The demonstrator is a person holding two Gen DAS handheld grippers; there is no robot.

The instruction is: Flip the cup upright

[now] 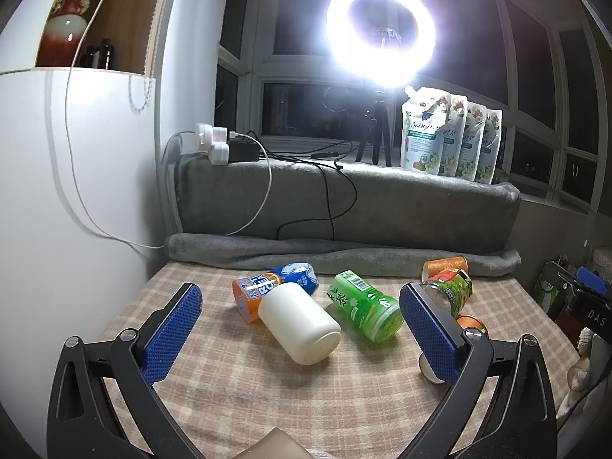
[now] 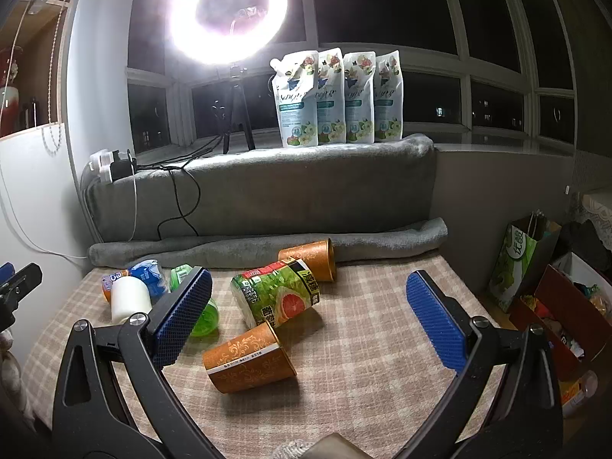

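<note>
Several cups lie on their sides on the checked tablecloth (image 1: 229, 382). In the left wrist view a white cup (image 1: 298, 323) lies between the open fingers of my left gripper (image 1: 300, 298), with an orange-blue cup (image 1: 267, 288) behind it and a green cup (image 1: 365, 306) to its right. In the right wrist view my right gripper (image 2: 308, 283) is open and empty above a near orange paper cup (image 2: 248, 359), a grapefruit-print cup (image 2: 275, 294) and a far orange paper cup (image 2: 311, 258). The white cup (image 2: 130, 298) also shows in the right wrist view, at left.
A rolled grey blanket (image 1: 344, 256) borders the table's far edge below a grey-covered sill with cables, a power strip (image 1: 218, 141), a ring light (image 1: 380, 34) and detergent pouches (image 2: 336, 99). A white cabinet (image 1: 76, 191) stands left. Bags and boxes (image 2: 543, 279) sit right.
</note>
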